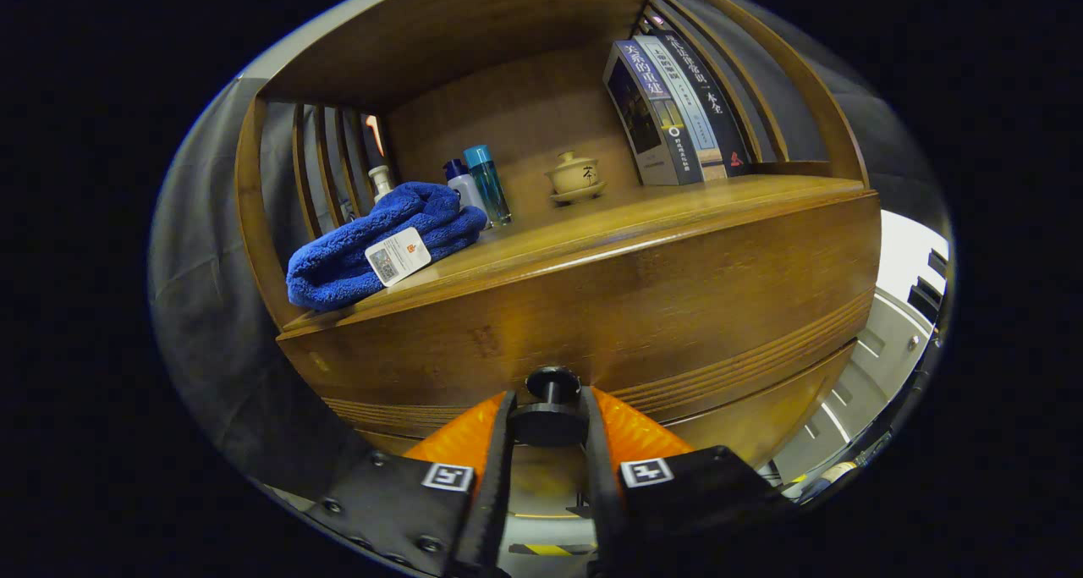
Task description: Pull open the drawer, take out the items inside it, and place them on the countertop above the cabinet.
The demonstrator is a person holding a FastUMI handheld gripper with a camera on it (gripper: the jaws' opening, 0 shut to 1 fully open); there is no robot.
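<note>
The gripper (550,421) has its two fingers pinched narrow around the round black drawer knob (552,409). Both fingers look to press on the sides of the knob, so it is held tight. The knob sits at 6 o'clock on the brown wooden drawer front (609,324). I think it is held this way so the drawer can be pulled straight out toward the camera.

The drawer front looks flush with the cabinet, so the drawer seems closed. What is inside it is hidden. I judge that the task is at its very first step.

Above the drawer is the long wooden countertop (677,201), where the things must go later. A folded fluffy blue towel with a white paper tag (372,248) lies at 10 o'clock from the knob, hanging a little over the front edge. Just behind it stand a small white and blue bottle (464,184) and a taller clear blue bottle (491,182). A little tan lidded tea cup on a saucer (575,176) sits at 12 o'clock, far back. A row of upright books (668,112) leans at 1 o'clock by the slatted side.

The middle and right front of the countertop are bare, so there is good room to set things down. The towel's edge could get bumped when lifting things up on the left.
</note>
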